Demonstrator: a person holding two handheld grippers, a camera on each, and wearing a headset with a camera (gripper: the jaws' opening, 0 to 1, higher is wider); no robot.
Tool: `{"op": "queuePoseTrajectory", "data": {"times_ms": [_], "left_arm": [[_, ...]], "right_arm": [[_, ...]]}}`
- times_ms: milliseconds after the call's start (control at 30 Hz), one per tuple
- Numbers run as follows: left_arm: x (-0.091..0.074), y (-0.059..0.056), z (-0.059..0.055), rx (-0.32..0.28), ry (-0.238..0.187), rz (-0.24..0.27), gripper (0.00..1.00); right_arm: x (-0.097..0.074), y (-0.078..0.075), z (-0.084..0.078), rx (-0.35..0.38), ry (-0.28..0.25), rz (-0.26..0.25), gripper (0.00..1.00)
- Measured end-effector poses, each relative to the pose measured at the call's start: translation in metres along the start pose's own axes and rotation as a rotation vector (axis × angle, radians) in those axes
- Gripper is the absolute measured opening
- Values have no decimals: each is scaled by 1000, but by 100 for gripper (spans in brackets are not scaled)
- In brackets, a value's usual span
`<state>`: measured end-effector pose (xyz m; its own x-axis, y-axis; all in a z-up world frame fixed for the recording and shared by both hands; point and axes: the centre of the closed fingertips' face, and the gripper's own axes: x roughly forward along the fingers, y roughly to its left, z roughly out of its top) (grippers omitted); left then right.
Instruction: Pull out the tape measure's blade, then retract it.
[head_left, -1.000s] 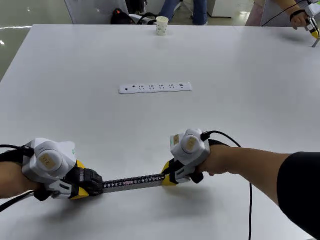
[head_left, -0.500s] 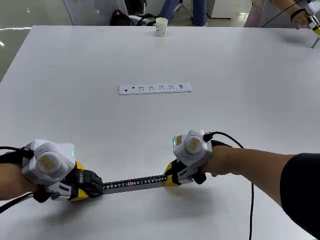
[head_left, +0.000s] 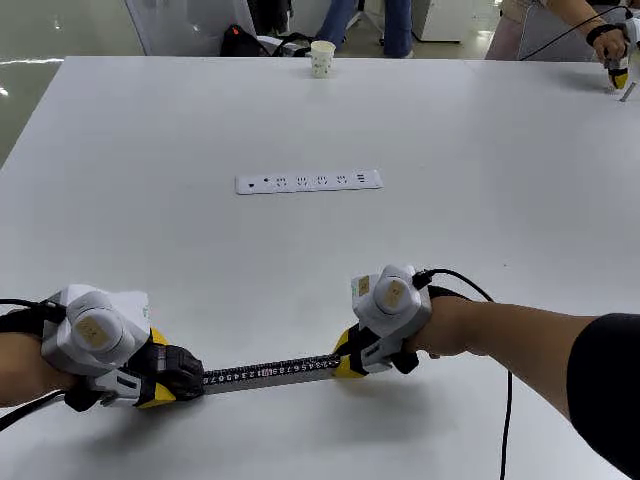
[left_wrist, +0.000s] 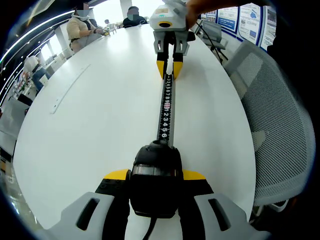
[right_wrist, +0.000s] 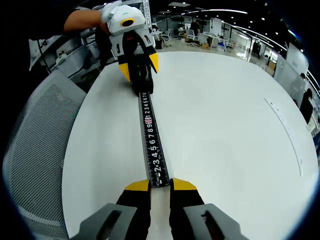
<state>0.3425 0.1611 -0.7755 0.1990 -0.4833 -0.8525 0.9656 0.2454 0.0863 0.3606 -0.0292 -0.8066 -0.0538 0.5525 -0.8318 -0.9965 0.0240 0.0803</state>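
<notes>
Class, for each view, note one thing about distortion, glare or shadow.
Head view: little distortion, soft shadows under the left gripper and right gripper. Left gripper view: fisheye curves the table edge; blade numbers sharp. Right gripper view: same curving, bright ceiling lights.

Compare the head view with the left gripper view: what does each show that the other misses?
Head view: the paper cup at the far edge of the table and a trailing black cable. Left gripper view: a grey mesh chair beside the table and readable numbers on the blade. Both: the left gripper clamping the tape measure case, the right gripper pinching the drawn-out blade.
</notes>
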Motion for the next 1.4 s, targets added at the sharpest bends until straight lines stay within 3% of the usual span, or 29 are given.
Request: {"op": "queuePoseTrajectory", "data": {"times_ms": [1400], "left_arm": [[-1,-3,-4,0,-2,3,32]], "right_arm": [[-12,-3,-18,12,16,-7,10]]}}
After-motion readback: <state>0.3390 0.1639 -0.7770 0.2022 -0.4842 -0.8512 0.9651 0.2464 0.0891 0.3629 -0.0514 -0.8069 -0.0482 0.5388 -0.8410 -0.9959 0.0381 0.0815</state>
